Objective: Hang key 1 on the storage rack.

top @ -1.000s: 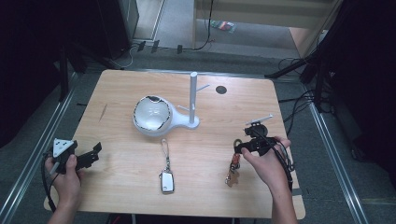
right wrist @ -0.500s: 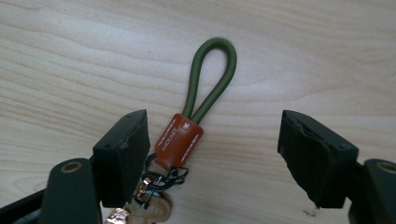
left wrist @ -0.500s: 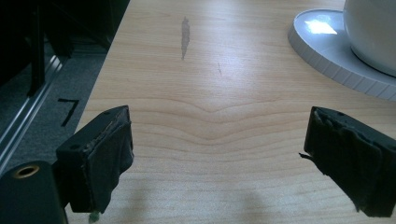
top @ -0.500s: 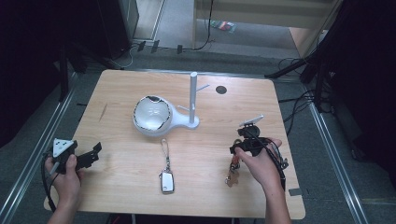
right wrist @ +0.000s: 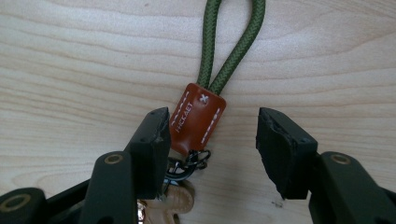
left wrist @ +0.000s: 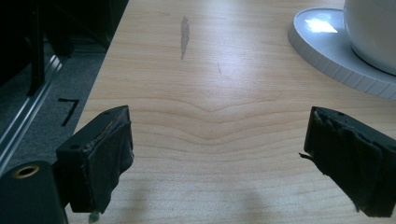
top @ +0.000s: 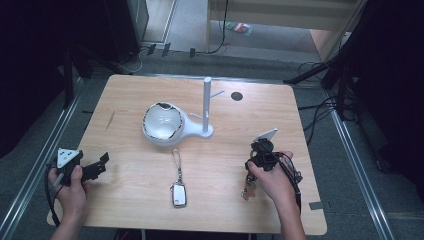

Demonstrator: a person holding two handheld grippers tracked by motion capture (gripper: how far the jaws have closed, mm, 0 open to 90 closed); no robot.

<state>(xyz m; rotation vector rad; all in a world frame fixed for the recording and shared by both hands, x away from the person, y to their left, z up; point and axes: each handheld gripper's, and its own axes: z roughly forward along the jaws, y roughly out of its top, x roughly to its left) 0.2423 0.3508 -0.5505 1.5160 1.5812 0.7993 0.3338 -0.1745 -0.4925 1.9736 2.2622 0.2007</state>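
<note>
A light wooden table with rounded corners stands on grey carpeted floor, flanked by metal floor rails. Black cables trail to the right; dark shadow cloaks both sides, with a pale wooden cabinet beyond.

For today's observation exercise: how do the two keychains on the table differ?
The silver key fob lies untouched between the hands on a thin metal chain; the leather-tab keychain sits between the right gripper's open jaws. The fob is silvery; the keychain has a brown tab and green cord loop. Both lie flat on the wooden table.
</note>
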